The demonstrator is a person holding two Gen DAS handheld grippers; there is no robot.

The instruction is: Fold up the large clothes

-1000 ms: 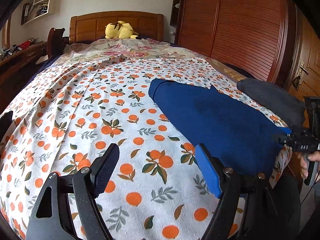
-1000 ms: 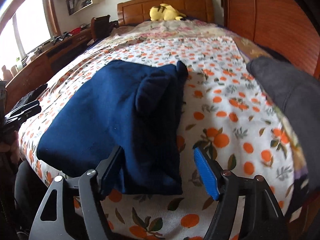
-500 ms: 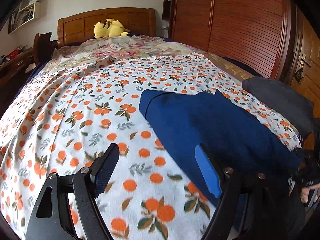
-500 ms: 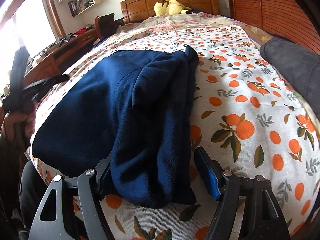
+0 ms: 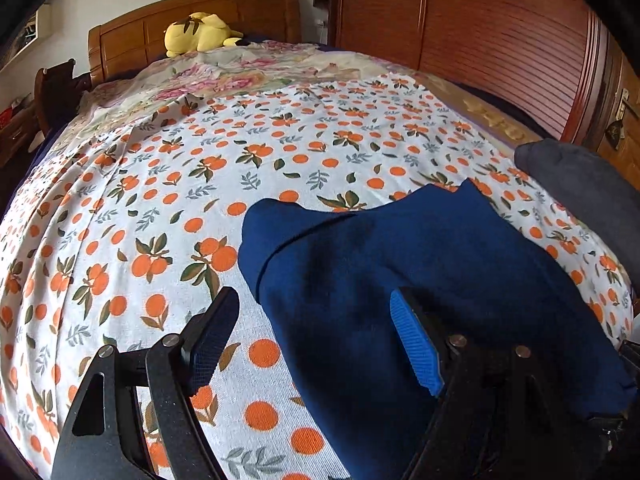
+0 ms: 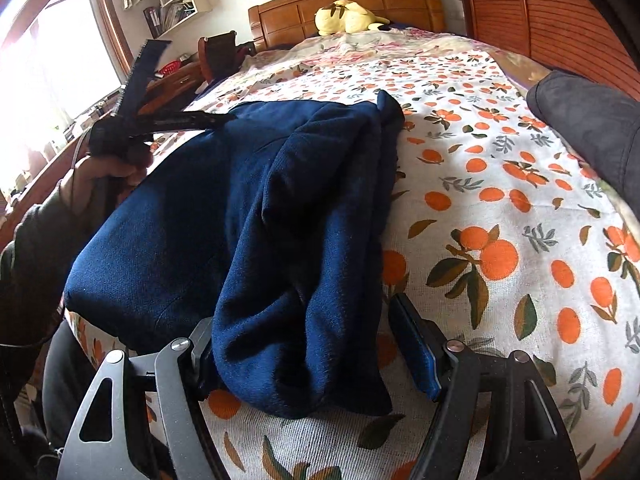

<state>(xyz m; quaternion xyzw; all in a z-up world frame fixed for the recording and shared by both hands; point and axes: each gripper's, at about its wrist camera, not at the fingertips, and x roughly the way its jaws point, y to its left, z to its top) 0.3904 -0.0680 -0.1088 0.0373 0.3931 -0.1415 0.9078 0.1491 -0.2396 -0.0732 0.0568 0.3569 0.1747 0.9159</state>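
Observation:
A dark blue garment (image 5: 420, 280) lies partly folded near the foot of the bed (image 5: 120, 208), on an orange-print sheet. My left gripper (image 5: 314, 340) hovers open over the garment's left edge, which runs between its fingers. A hand (image 6: 108, 168) holds that left gripper (image 6: 196, 80), seen in the right wrist view over the blue garment (image 6: 192, 216) at its far left side. My right gripper (image 6: 310, 354) straddles a thick folded fold of the cloth at the near edge. Its right pad (image 6: 416, 356) stands apart from the cloth, so it is open.
A dark grey garment (image 6: 592, 128) lies at the bed's right edge. A yellow plush toy (image 5: 200, 32) rests by the wooden headboard (image 5: 192, 12). A wooden wardrobe (image 5: 480, 40) runs along the right side. A desk (image 6: 172, 80) and a window stand to the left.
My left gripper has swept right across the sheet to the blue garment's edge. My right gripper has sunk slightly, and the folded cloth now lies between its fingers.

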